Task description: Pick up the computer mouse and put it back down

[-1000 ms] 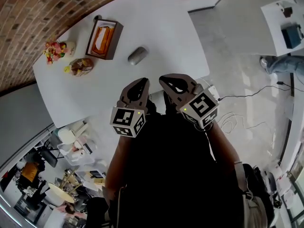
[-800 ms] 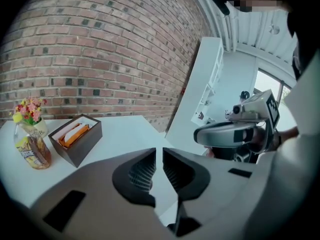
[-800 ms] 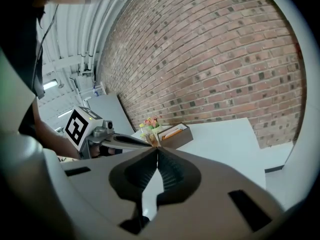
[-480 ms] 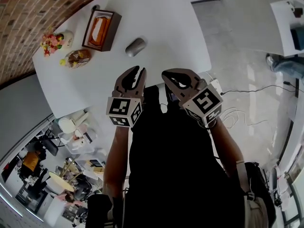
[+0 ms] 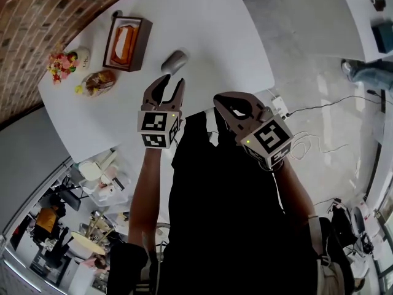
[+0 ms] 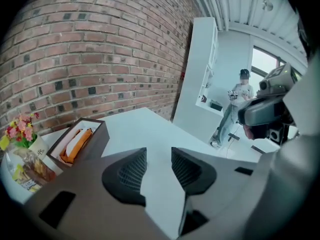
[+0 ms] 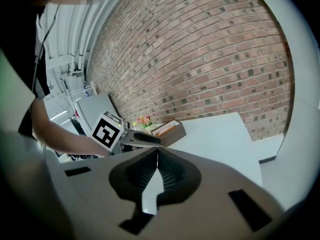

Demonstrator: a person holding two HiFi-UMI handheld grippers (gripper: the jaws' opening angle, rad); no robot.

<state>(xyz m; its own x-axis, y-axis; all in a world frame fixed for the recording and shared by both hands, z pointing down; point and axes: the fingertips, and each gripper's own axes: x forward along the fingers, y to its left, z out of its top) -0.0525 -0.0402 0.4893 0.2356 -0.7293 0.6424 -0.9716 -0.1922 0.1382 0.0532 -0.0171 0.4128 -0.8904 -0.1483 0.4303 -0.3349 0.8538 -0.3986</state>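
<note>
The computer mouse (image 5: 174,61) lies on the white worktop (image 5: 215,29), just in front of the tips of the left tongs (image 5: 174,80) and not touching them. It is grey and a bit egg-shaped. In the head view its long side runs slantwise, from near the left tongs up and away to the right. I cannot tell which end is its front.

The left tongs (image 6: 159,156) are spread, and they have just been opening. Only bare white worktop shows between them. The left gripper view does not show the mouse at all.

The right tongs (image 5: 218,98) sit to the right of the left tongs and a little further back, over the near edge of the worktop. Their two sides (image 7: 156,151) are pressed together at the tips, with nothing between them.

There is open worktop all round the mouse. To the right of it the worktop stays bare up to its edge, and then the shiny floor (image 5: 319,85) begins. In front of the left tongs and off to the left is a brown box (image 5: 126,42) with something orange in it. It is the nearest thing to the mouse but is apart from it. Further left are some flowers (image 5: 61,63) and a see-through bag (image 5: 98,82), near the brick wall (image 5: 37,17).

Far off past the left tongs a person (image 6: 242,91) stands, small and hard to make out.
</note>
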